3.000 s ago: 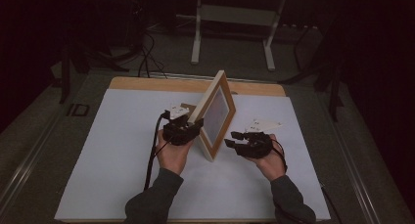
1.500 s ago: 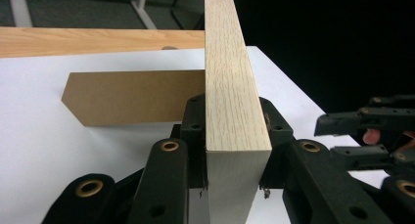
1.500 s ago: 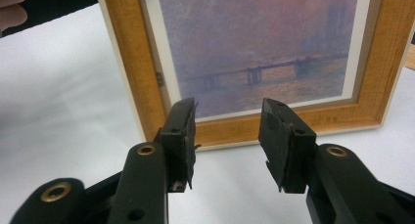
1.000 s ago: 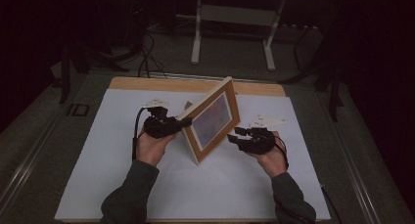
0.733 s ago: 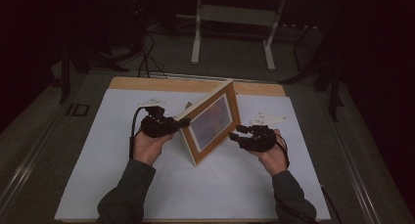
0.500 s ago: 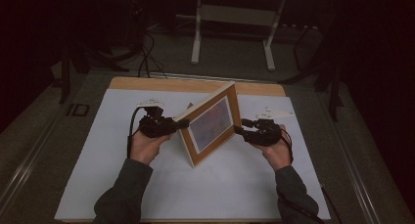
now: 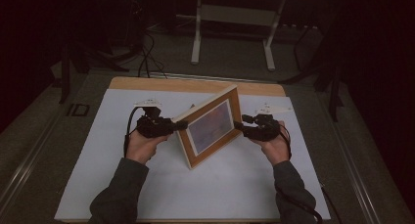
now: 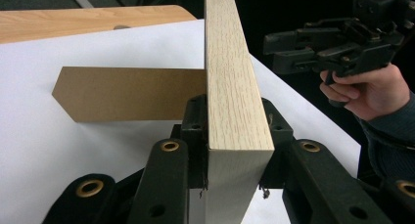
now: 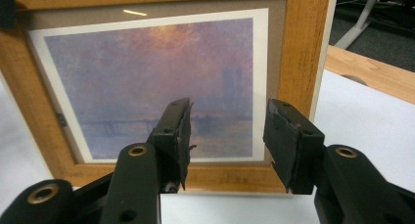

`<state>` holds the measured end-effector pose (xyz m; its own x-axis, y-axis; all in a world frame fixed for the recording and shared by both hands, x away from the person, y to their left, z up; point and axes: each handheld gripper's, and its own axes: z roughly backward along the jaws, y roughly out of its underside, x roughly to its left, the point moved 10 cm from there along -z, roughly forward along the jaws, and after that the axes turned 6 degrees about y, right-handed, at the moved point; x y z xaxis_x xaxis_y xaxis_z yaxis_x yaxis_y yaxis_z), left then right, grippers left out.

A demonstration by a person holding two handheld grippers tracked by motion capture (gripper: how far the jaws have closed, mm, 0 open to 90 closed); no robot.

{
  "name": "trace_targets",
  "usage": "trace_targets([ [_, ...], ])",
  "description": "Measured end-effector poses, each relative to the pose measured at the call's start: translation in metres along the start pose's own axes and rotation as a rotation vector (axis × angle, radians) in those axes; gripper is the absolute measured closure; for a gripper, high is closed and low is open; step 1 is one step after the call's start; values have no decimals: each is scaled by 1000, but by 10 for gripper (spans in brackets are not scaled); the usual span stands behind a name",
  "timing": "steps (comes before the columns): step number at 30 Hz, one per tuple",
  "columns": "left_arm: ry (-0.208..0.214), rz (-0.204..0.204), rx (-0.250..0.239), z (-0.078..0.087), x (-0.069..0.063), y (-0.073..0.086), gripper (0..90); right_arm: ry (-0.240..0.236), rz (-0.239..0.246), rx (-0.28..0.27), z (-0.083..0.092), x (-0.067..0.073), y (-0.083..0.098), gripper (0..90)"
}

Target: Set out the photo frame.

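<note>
On the white sheet covering my desk (image 7: 147,194), the picture frame (image 7: 211,126) stands tilted. My left hand-held gripper (image 7: 172,126) is clamped on its edge; my right hand-held gripper (image 7: 239,125), jaws just opening with nothing between them, faces its picture side, just beside it.

The frame (image 7: 211,126) is light wood around a hazy purple-orange print with a white border. It stands upright on the white surface (image 7: 147,194), near its middle, with a brown easel flap (image 8: 127,94) behind it.
</note>
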<state>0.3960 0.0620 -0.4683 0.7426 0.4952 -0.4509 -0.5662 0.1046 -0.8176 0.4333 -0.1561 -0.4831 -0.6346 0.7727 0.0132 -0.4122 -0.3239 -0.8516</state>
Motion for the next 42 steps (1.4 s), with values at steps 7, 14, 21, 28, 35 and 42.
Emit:
trace_targets([
  [7, 23, -12, 10, 2, 0, 1, 716, 14, -9, 1, -7, -4, -5, 516],
  [14, 47, -20, 17, 3, 1, 1, 716, 23, -30, -3, -11, -12, -9, 494],
  [21, 61, -25, 22, 3, 2, 1, 716, 48, -26, -3, -18, -20, -15, 452],
  [28, 73, -26, 26, 3, 3, 1, 716, 78, -20, 2, -22, -27, -22, 440],
  [35, 87, -35, 35, 4, 3, 1, 716, 96, -39, -4, -28, -32, -28, 354],
  [42, 105, -44, 50, 4, 3, 1, 717, 56, -41, 12, -39, -29, -31, 271],
])
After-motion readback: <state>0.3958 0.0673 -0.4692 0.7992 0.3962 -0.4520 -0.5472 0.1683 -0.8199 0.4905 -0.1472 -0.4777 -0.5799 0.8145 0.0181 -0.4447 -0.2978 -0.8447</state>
